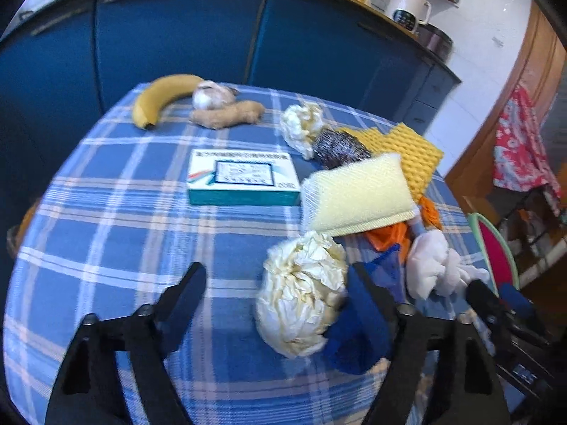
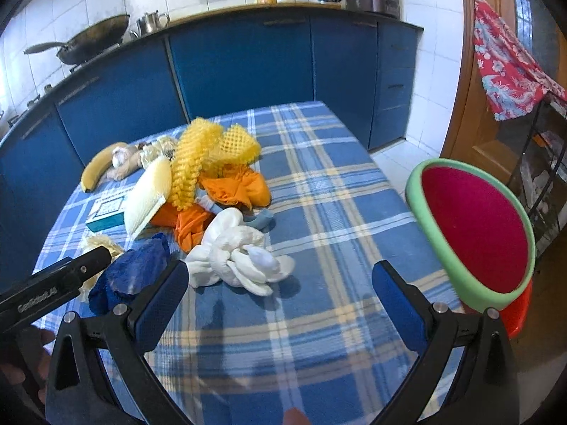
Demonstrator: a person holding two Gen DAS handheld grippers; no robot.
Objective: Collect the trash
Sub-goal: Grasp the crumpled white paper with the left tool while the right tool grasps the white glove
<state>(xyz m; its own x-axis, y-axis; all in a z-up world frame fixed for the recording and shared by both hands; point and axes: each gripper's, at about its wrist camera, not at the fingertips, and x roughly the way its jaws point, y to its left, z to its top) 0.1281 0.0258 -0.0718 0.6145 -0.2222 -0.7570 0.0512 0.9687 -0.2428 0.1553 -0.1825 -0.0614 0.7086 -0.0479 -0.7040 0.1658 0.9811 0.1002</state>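
Blue plaid tablecloth (image 2: 319,184), yellow banana (image 1: 159,97), green-rimmed red basin (image 2: 475,226)

Crumpled paper ball (image 1: 303,292) on tablecloth (image 1: 124,212)

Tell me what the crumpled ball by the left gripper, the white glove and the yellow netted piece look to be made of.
Crumpled ball: likely tissue or thin paper, matte off-white with sharp creases. White glove: probably latex or rubber, smooth, limp, softly rounded fingers. Yellow netted piece: apparently foam fruit netting, an open diamond mesh that holds its puffy shape.
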